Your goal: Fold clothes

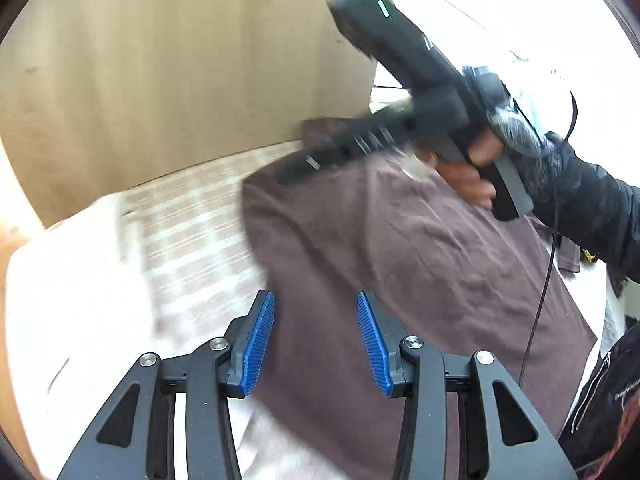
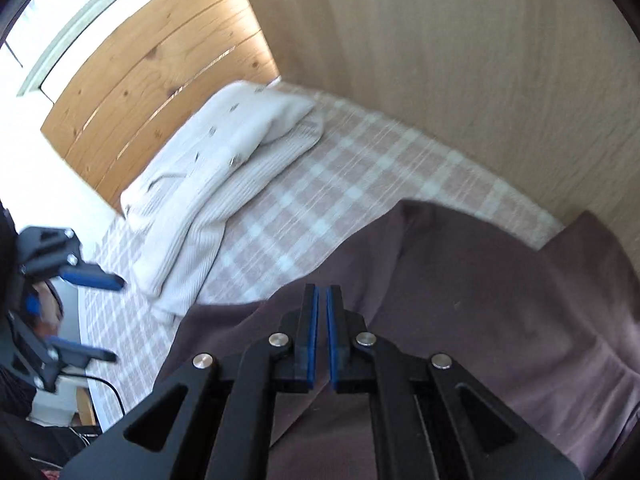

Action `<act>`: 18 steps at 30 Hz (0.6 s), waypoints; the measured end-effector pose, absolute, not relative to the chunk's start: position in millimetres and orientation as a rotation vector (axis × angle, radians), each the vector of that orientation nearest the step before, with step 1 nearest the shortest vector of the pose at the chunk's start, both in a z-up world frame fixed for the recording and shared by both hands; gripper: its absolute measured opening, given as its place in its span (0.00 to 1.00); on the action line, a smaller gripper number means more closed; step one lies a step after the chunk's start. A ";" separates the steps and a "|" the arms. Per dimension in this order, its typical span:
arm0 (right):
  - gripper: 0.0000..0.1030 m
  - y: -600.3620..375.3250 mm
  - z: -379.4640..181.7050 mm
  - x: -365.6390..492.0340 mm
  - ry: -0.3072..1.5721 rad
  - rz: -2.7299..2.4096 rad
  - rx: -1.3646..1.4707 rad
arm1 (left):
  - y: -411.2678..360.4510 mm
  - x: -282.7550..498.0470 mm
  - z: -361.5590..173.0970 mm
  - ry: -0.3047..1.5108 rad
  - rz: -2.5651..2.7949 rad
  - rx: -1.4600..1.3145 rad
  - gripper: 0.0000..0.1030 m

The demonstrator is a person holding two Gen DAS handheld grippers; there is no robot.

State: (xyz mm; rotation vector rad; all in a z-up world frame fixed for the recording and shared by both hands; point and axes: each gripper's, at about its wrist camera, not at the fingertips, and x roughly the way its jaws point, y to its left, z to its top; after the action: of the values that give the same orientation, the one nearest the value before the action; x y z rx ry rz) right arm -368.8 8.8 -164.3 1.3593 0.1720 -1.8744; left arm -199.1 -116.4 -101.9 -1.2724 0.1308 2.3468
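A brown T-shirt [image 1: 420, 260] lies spread on a plaid bed cover [image 1: 200, 240]. My left gripper [image 1: 314, 296] hangs open just above the shirt's left edge, with nothing between its blue pads. A hand holds my right gripper [image 1: 288, 174], whose tips reach down to the shirt's far left corner. In the right wrist view its jaws [image 2: 322, 288] stand nearly together over the brown T-shirt [image 2: 500, 300], and I see no cloth pinched between them. The left gripper [image 2: 116, 320] shows at the left edge there, open above the plaid cover [image 2: 304, 208].
A folded white cardigan [image 2: 224, 168] lies on the bed near the wooden headboard [image 2: 152, 64]; in the left wrist view it is a white blur [image 1: 72, 280]. A pale wood panel [image 1: 180, 80] runs along the bed's far side. A black cable [image 1: 540, 300] hangs at the right.
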 end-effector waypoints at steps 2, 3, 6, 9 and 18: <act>0.05 4.9 -177.9 -359.7 0.238 -1.895 1.377 | -131.7 -169.6 -88.4 0.131 2.403 -1.307 0.40; 0.04 3.3 -183.6 -355.7 0.266 -1.905 1.386 | -137.5 -151.3 -83.6 0.121 2.423 -1.333 0.40; 0.05 7.5 -169.0 -352.4 0.229 -1.978 1.400 | -146.3 -90.3 -75.7 0.123 2.472 -1.412 0.40; 0.08 1.9 -142.3 -326.4 0.219 -1.936 1.357 | -148.0 -27.2 -80.6 0.020 2.477 -1.489 0.41; 0.20 -28.3 -114.4 -243.8 0.372 -1.801 1.402 | -103.3 89.9 -146.0 -0.369 2.405 -1.603 0.42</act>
State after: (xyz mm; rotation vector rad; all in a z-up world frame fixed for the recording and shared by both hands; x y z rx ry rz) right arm -243.8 -28.3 -114.4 1.4015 0.3718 -1.8008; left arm 89.9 -103.3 -146.0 -1.6029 -0.3689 2.4048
